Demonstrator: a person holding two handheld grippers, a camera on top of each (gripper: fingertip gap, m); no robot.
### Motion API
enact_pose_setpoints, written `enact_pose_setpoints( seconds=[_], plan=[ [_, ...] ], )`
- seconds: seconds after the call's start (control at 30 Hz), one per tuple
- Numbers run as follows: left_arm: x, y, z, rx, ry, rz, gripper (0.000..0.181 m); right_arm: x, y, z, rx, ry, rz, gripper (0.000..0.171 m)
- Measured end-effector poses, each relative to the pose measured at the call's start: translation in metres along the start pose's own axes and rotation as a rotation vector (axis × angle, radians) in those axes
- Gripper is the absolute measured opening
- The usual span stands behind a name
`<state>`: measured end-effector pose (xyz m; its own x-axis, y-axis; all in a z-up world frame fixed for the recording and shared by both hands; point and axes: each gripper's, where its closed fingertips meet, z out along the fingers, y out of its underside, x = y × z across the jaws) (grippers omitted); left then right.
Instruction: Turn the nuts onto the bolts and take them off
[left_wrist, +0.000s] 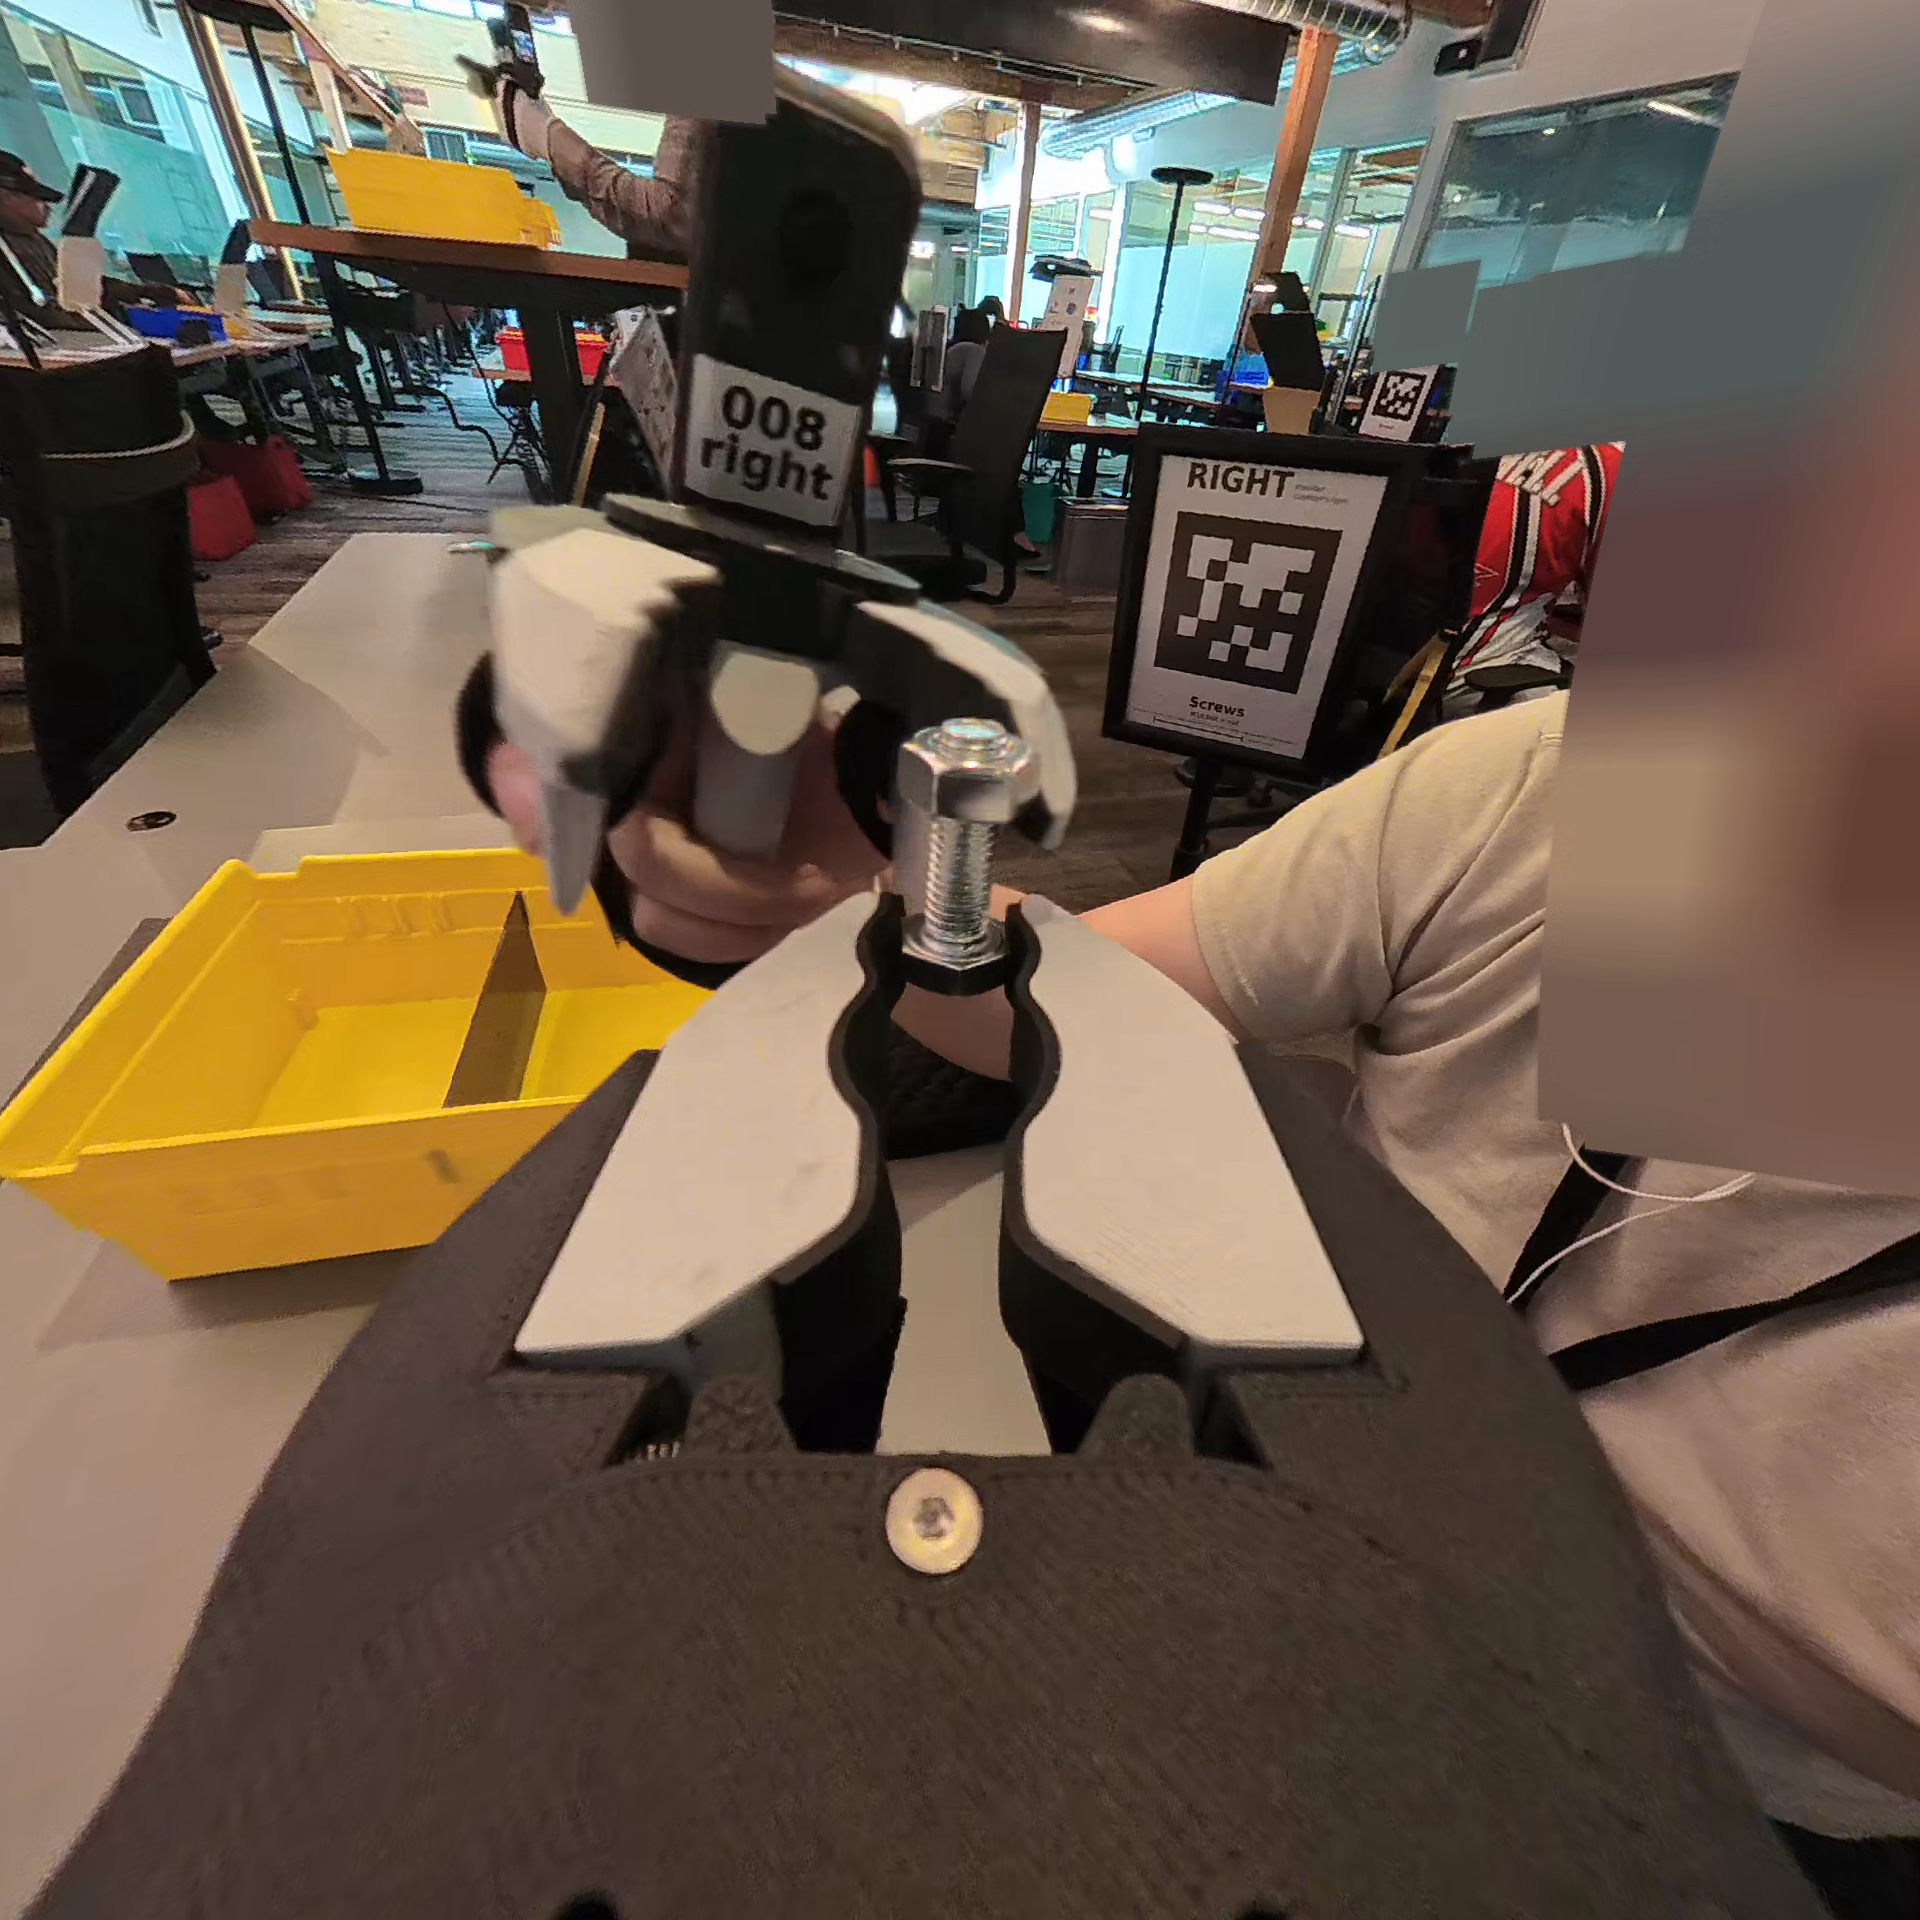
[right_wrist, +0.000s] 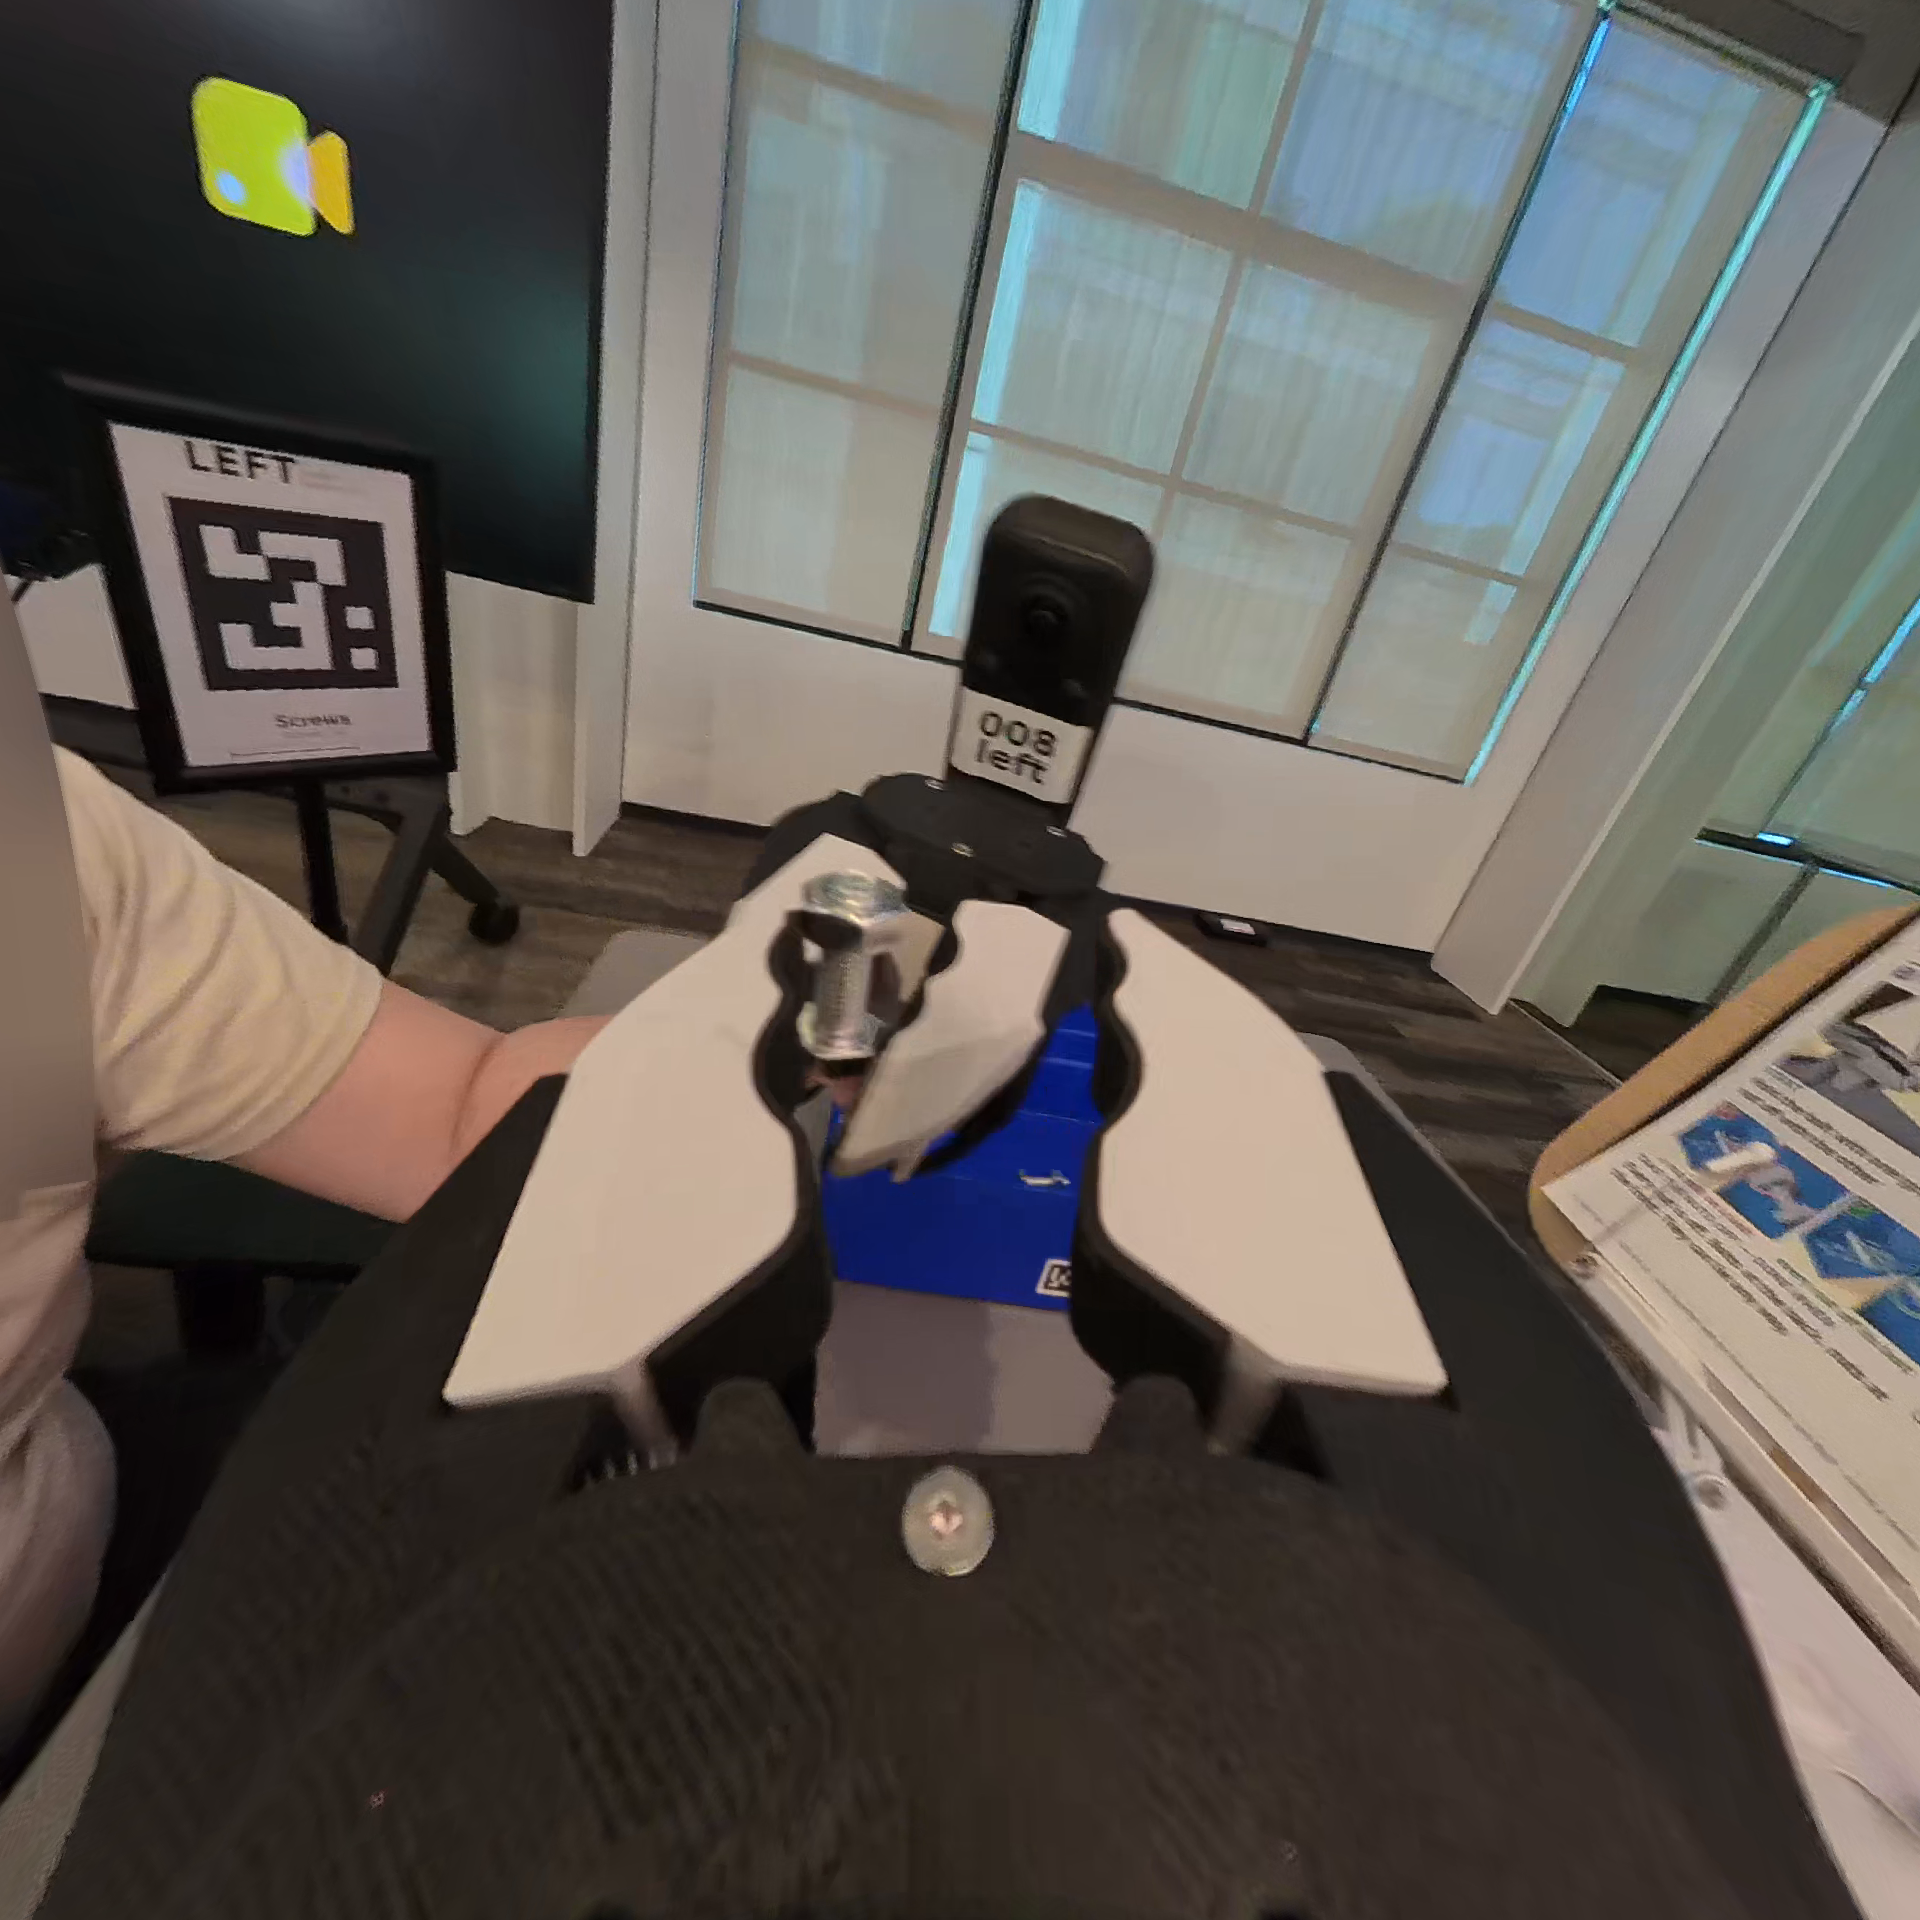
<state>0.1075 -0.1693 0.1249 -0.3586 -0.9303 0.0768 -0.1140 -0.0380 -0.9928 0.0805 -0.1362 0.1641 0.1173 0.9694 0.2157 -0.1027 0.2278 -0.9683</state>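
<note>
Left hand-held gripper (left_wrist: 951, 940) clamped on upright bolt (left_wrist: 956, 883).
Nut (left_wrist: 961, 774) tops it at 12 o'clock; right hand-held gripper (right_wrist: 940, 997) stands apart.

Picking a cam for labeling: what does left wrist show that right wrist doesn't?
Left wrist only: yellow bin with a divider, on the table; left gripper shut on the bolt's head end.

Right wrist only: blue box, printed instruction sheets, window.

Both: the upright bolt with its nut near the top, both grippers; right gripper open.
</note>
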Motion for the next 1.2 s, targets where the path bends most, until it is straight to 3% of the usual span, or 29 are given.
enact_pose_setpoints(
  seconds=[0.13, 0.3, 0.43, 0.47, 0.53, 0.7, 0.83, 0.9, 1.1, 1.2],
  plan=[
    [0.002, -0.002, -0.002, 0.005, -0.005, 0.001, 0.018, 0.015, -0.006, -0.016, 0.081, -0.021, 0.138, 0.049],
    [0.001, -0.001, 0.000, -0.006, -0.011, 0.002, 0.018, -0.016, -0.010, 0.003, 0.032, -0.058, 0.007, 0.053],
    [0.002, -0.001, 0.002, -0.011, -0.015, 0.008, 0.018, 0.004, -0.008, -0.009, 0.055, -0.022, 0.074, 0.053],
    [0.004, -0.002, 0.001, -0.003, 0.000, 0.009, 0.018, 0.015, -0.011, -0.017, 0.083, 0.011, 0.120, 0.041],
    [0.006, -0.004, 0.000, 0.003, 0.000, 0.020, 0.018, 0.015, -0.020, -0.025, 0.128, -0.004, 0.143, 0.038],
    [0.005, -0.002, 0.003, -0.014, -0.002, 0.015, 0.018, -0.020, -0.018, -0.003, 0.017, -0.030, -0.030, 0.043],
    [0.003, 0.000, 0.004, -0.033, -0.028, 0.019, 0.018, -0.006, -0.012, -0.009, 0.023, -0.021, 0.041, 0.044],
    [0.008, -0.003, 0.002, -0.018, -0.001, 0.020, 0.018, 0.011, -0.012, -0.018, 0.036, 0.043, 0.074, 0.034],
    [0.010, -0.002, 0.003, -0.036, -0.014, 0.040, 0.018, -0.027, -0.018, 0.001, 0.007, -0.052, -0.017, 0.041],
    [0.010, -0.001, 0.004, -0.043, -0.015, 0.039, 0.018, -0.018, -0.011, 0.002, -0.004, -0.035, -0.001, 0.041]
  ],
)
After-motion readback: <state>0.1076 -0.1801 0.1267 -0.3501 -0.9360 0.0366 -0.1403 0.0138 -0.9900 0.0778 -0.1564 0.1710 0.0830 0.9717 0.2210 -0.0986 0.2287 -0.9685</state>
